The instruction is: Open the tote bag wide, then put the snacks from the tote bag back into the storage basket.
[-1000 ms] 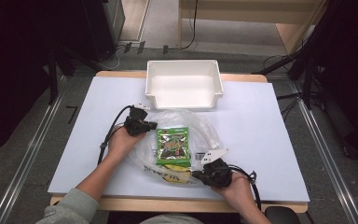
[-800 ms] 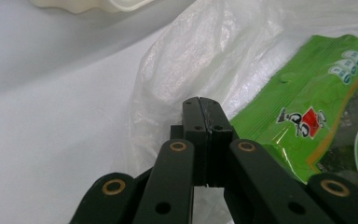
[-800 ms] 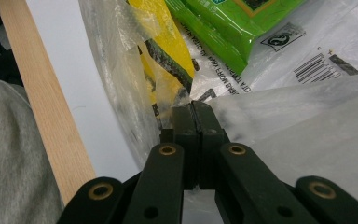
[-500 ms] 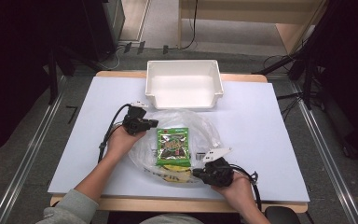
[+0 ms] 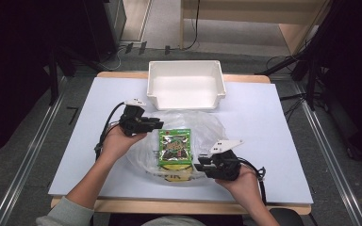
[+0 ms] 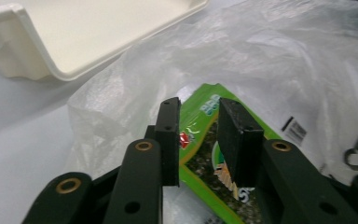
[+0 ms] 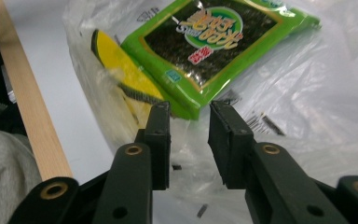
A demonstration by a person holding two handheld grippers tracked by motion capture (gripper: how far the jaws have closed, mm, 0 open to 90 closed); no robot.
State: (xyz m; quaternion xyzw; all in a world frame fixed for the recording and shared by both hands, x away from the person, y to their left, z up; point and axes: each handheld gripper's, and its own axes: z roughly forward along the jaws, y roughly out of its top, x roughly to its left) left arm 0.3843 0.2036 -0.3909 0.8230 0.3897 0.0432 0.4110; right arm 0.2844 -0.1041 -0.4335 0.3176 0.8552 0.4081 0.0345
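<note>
- Seaweed snack pack [image 5: 175, 147], green, lies flat mid-table inside or under the clear plastic bag [image 5: 207, 127]; can't tell which layer.
- Left gripper [image 5: 156, 124]: jaws parted, just been opening, nothing between the pads. In the left gripper view the gap [image 6: 198, 140] looks straight onto the pack's green top edge [image 6: 205, 105], pads clear of the film.
- Right gripper [image 5: 200, 165]: jaws parted too, just been opening, nothing clamped. In the right gripper view the gap [image 7: 189, 140] sits over bag film just off the pack's near corner [image 7: 186, 109].
- Yellow item with dark rim [image 7: 116, 63] is tucked partly under the pack, same bag; the high view shows it at the pack's near end [image 5: 174, 165].
- Bag is crumpled and spread wide around the pack, with a printed barcode label [image 6: 294, 128] on the film.
- Left gripper is at the bag's left edge, right gripper at its near right edge, pack between them.
- White plastic bin [image 5: 186, 68] stands at the far side of the table, open top, touching or just overlapping the bag's far edge.
- White table top [image 5: 273, 122] has a wood edge [image 7: 28, 112] on the person's side.
- Grey sleeve [image 5: 66, 212] on the left forearm.
</note>
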